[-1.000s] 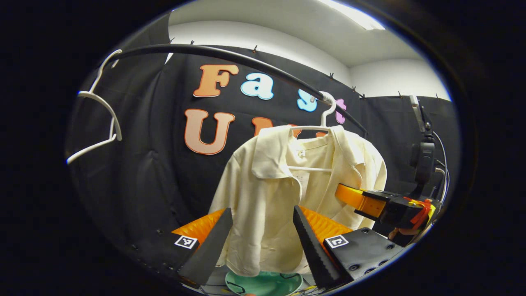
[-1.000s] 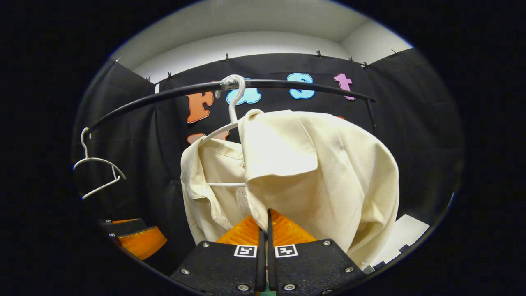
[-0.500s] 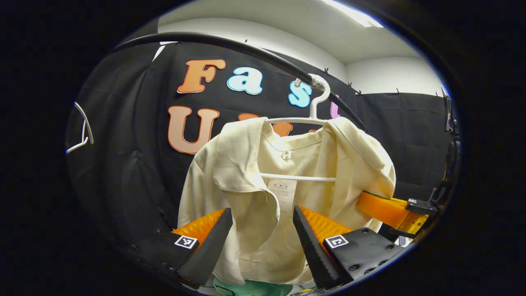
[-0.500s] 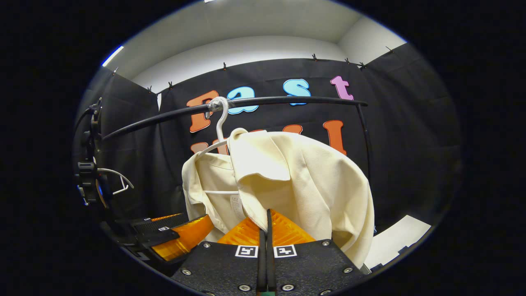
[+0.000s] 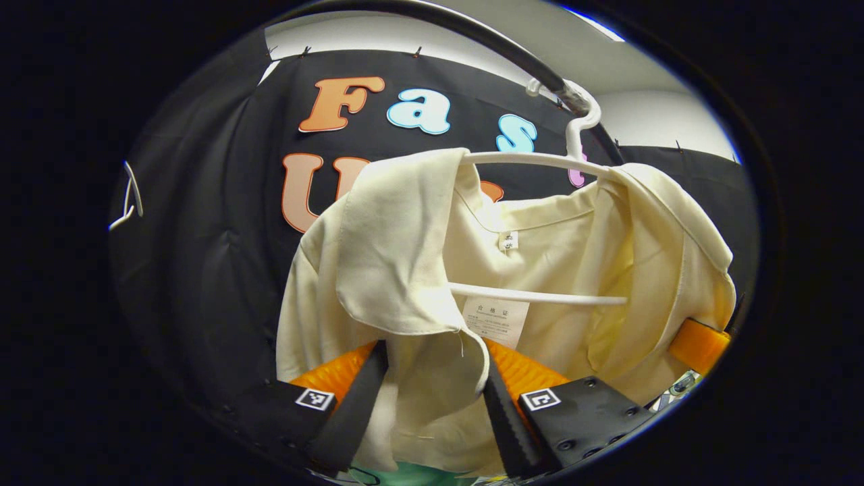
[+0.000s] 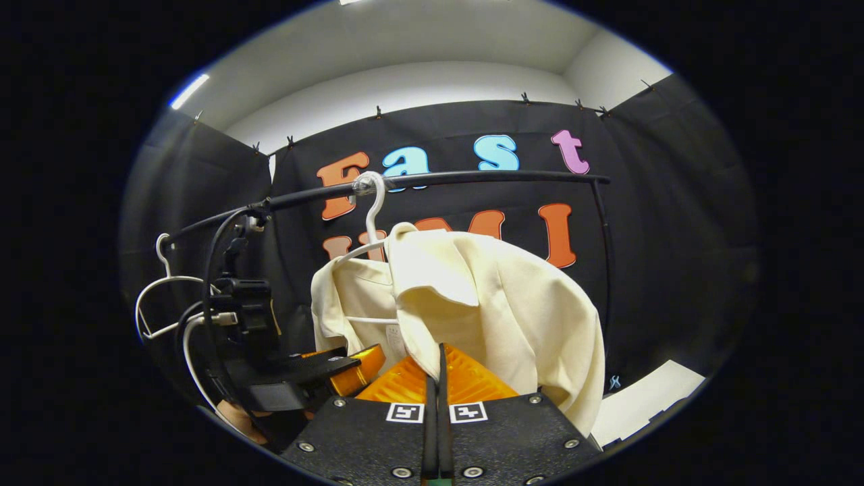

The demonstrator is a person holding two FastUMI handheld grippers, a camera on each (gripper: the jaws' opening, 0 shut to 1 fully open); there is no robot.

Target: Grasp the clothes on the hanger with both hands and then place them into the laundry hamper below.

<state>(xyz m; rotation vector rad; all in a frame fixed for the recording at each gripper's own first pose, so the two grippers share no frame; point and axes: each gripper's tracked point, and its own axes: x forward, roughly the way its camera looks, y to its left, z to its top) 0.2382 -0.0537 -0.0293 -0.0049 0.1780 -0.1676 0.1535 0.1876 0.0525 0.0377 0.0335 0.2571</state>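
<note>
A cream shirt (image 5: 405, 256) hangs open-fronted on a white hanger (image 5: 540, 160) from a black rail (image 5: 472, 27). My left gripper (image 5: 428, 368) is open, and its fingers straddle the shirt's left front panel just under the collar. In the right gripper view the same shirt (image 6: 513, 317) hangs to the right of the hanger hook (image 6: 372, 202). My right gripper (image 6: 439, 351) is shut, with the shirt's front edge pinched at its tips. A green sliver of the hamper (image 5: 418, 474) shows below the shirt.
An empty white hanger (image 6: 158, 297) hangs at the rail's left end. In the right gripper view the left gripper (image 6: 297, 374), its cables and a hand (image 6: 236, 418) sit low left. A white sheet (image 6: 648, 398) lies on the floor at right.
My left gripper has closed in on the shirt, and its open fingers now straddle the front panel. The right gripper stays shut on the shirt's edge and has drawn back slightly.
</note>
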